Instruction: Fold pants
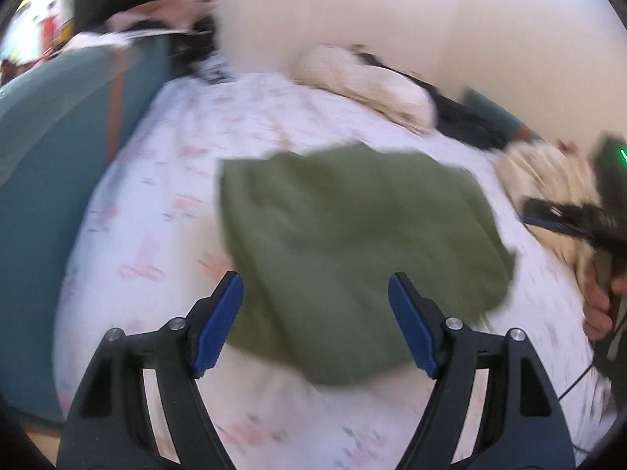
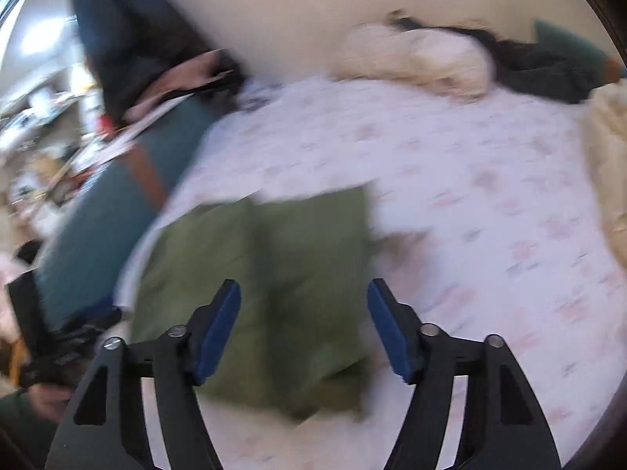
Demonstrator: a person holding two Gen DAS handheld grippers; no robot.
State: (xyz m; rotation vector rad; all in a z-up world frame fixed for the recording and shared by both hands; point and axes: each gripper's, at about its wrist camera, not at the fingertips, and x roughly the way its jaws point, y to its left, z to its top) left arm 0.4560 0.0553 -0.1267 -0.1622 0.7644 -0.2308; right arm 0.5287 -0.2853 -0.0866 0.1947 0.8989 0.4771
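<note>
The olive green pants (image 1: 352, 250) lie folded into a compact block on the white patterned bed sheet (image 1: 164, 203). My left gripper (image 1: 315, 286) is open and empty, hovering above the near edge of the pants. In the right wrist view the pants (image 2: 266, 293) lie at the lower left, with a fold line down the middle. My right gripper (image 2: 303, 293) is open and empty above their right half. The right gripper's body (image 1: 588, 219) shows at the right edge of the left wrist view. Both views are motion-blurred.
A teal bed frame (image 1: 51, 180) runs along the left side. A cream blanket (image 1: 372, 82) and dark clothing (image 1: 470, 117) lie at the far end by the wall. A cream cloth pile (image 1: 548, 180) sits at the right. Bare sheet (image 2: 490, 203) spreads right of the pants.
</note>
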